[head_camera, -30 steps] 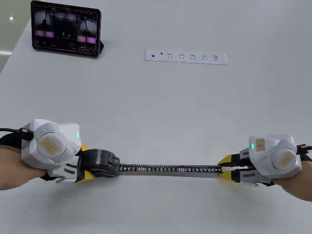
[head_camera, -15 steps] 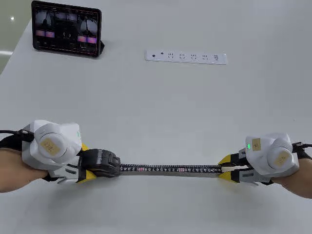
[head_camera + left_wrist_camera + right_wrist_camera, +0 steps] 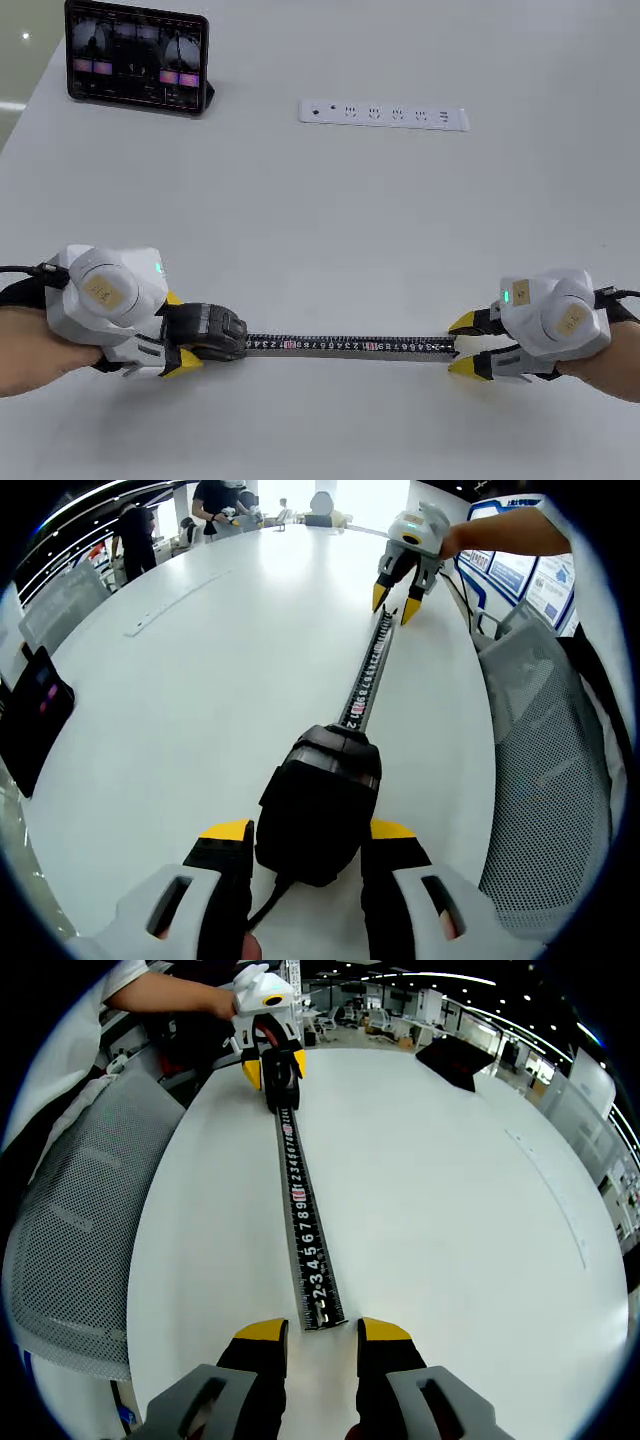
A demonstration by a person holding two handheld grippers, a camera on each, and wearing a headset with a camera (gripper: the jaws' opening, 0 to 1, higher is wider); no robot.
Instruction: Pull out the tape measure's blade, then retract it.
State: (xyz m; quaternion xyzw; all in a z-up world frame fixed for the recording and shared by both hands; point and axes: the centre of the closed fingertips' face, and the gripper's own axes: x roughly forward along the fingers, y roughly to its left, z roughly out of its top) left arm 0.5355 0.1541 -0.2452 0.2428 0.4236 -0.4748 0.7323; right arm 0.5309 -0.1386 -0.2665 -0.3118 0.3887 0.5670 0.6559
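your left gripper (image 3: 310, 830) has its jaws closed on the sides of the black tape measure case (image 3: 320, 798), which sits between the yellow tips with its mouth facing away from them. from that mouth the blade (image 3: 350, 344) runs straight out along the white tabletop (image 3: 330, 230), lying flat, its long axis in line with both pairs of jaws. its hook end (image 3: 323, 1316) stops just ahead of your right gripper (image 3: 325, 1330), centred on the gap between the jaws, which stand apart and touch nothing (the blade rests on its own). so retraction likely turns on the left side: the blade should travel along its own line, away from your right jaws and into the case.
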